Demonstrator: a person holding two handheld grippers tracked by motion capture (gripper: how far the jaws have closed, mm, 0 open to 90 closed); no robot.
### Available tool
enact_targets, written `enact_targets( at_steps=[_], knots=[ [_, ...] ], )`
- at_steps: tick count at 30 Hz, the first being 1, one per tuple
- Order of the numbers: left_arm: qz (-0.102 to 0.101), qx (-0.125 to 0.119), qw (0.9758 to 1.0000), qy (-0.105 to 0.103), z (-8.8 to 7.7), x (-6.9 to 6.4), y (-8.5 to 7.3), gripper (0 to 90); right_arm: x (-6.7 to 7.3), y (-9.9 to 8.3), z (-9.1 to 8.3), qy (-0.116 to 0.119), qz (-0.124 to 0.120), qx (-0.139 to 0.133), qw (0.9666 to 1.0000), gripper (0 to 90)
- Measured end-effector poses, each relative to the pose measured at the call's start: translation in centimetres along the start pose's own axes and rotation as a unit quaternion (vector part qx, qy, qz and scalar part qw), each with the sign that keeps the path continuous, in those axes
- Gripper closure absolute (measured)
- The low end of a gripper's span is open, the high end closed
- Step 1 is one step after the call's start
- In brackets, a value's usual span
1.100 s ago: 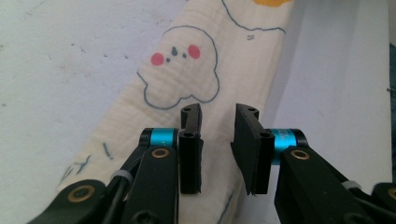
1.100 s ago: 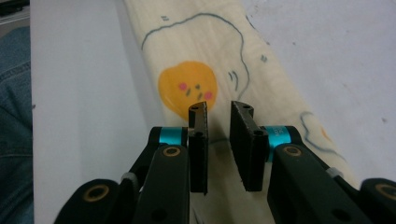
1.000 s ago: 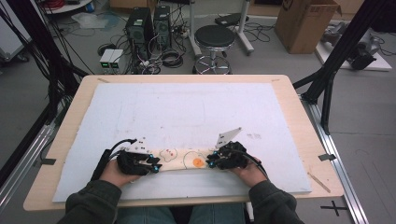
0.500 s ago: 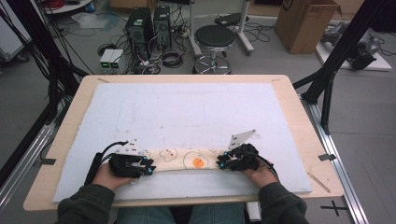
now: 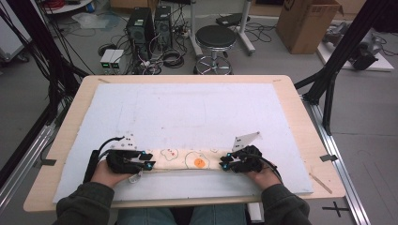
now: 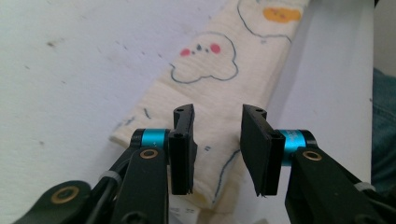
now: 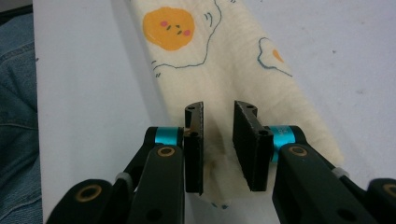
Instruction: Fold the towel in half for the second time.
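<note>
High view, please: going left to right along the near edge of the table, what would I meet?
Left hand → left tongs → folded cloth → right tongs → right hand.

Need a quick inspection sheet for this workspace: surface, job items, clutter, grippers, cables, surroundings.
Surface: white mat on wooden table.
Job's things: folded cream cloth with egg prints, lying flat along the near edge.
Clutter: nothing seen on the mat.
Grippers: left gripper jaws just been opening, apart over the cloth's end; right gripper jaws apart, cloth between, grip unclear.
Cables: black cable trails from the left gripper.
Surroundings: stool, computer towers, cardboard box.
</note>
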State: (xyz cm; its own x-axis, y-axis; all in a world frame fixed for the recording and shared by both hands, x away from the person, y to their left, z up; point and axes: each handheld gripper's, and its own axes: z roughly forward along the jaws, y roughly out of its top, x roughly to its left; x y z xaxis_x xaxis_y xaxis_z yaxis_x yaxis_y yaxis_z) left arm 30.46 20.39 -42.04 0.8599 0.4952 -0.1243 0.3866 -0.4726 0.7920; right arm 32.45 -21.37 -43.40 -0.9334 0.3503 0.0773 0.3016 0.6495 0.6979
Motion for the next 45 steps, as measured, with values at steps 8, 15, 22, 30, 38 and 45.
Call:
enact_targets(
  at_steps=[8, 15, 22, 30, 38, 45],
  knots=[
    [-0.002, 0.04, 0.9992, 0.007, 1.0, 0.5, -0.8, 62.5, -0.1, -0.1, 0.1, 0.001, -0.003, -0.003, 1.0, 73.8],
    [-0.003, 0.038, 0.9992, 0.009, 0.7, 0.4, -1.4, 59.0, 0.0, -0.1, 0.0, 0.002, 0.0, -0.004, 1.0, 73.4],
    [0.002, 0.032, 0.9994, 0.015, 0.7, 0.2, -1.7, 58.9, 0.0, -0.2, -0.2, 0.004, 0.005, -0.009, 0.9999, 71.8],
    [0.004, 0.033, 0.9994, 0.013, 0.8, 0.3, -1.7, 59.4, -0.6, 1.1, -0.9, -0.009, 0.017, -0.041, 0.999, 71.9],
    [0.002, 0.03, 0.9994, 0.013, 0.8, 0.3, -1.7, 61.0, -1.5, 2.1, 0.4, -0.017, 0.027, -0.019, 0.9993, 68.9],
    [0.005, 0.031, 0.9994, 0.016, 0.7, 0.3, -1.8, 61.5, -1.6, 0.5, 0.5, -0.018, 0.025, -0.001, 0.9995, 62.0]
  ],
)
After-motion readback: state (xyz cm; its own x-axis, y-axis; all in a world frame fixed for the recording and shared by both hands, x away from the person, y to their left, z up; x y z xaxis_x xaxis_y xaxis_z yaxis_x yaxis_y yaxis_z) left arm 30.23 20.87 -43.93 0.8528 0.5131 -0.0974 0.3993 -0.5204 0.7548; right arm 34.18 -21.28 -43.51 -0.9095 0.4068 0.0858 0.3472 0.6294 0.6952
